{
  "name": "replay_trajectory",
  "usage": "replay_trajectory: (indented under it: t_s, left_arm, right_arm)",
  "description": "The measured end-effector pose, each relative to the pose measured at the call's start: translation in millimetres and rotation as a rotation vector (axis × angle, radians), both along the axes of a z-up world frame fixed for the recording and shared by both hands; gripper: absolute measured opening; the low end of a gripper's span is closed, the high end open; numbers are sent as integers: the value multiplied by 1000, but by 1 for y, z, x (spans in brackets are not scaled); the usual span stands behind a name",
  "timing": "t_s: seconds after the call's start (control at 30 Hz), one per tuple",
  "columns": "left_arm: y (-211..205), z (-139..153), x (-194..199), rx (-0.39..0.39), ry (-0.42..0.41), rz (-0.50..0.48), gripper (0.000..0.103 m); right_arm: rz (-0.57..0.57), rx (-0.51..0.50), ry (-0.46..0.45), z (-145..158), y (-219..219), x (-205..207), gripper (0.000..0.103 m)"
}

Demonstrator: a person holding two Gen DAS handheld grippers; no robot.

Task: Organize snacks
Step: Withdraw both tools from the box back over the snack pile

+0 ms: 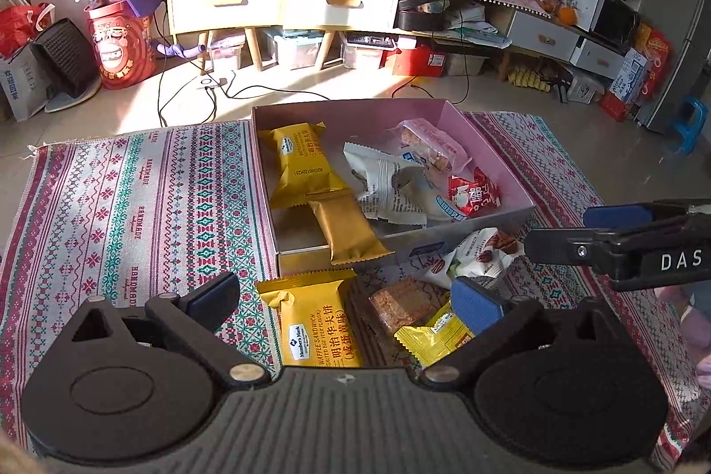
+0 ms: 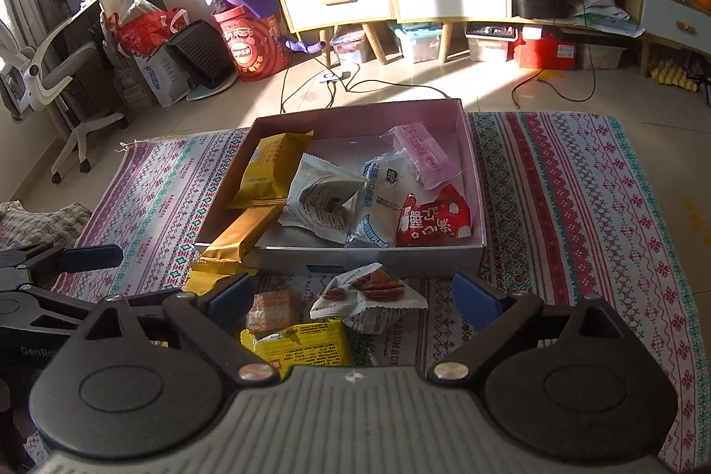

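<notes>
Sunlit clutter of shelves and drawers backs a patterned cloth (image 1: 133, 198) on the counter. Just in front of the pink box (image 1: 497, 158) lie loose snacks: a yellow waffle sandwich packet (image 1: 311, 323), a brown cake (image 1: 402, 307), a small yellow packet (image 2: 302, 345) and a pecan packet (image 2: 369, 296). All look light, crinkly and slippery; best pinched across the middle, gently. Inside the box sit several wrapped snacks, one gold bar (image 1: 346, 229) overhanging its front wall. Left gripper (image 1: 351, 296) and right gripper (image 2: 355, 298) both stand wide open, empty.
</notes>
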State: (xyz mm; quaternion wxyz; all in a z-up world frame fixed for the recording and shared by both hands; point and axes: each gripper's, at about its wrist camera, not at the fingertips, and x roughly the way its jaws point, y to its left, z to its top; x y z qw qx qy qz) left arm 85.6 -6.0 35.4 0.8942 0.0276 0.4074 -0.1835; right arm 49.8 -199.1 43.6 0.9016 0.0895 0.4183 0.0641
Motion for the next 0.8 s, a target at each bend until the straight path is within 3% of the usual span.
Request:
replay_trajectory:
  t_s: [0.53,0.8]
  left_arm:
    - [25,-24,-41,37,13,-21,103]
    - [39,-36,-45,51,18,28,103]
  right_arm:
    - [78,-30,2,-16,9,-36,97]
    - [80,-76,22,-28,1,-44,98]
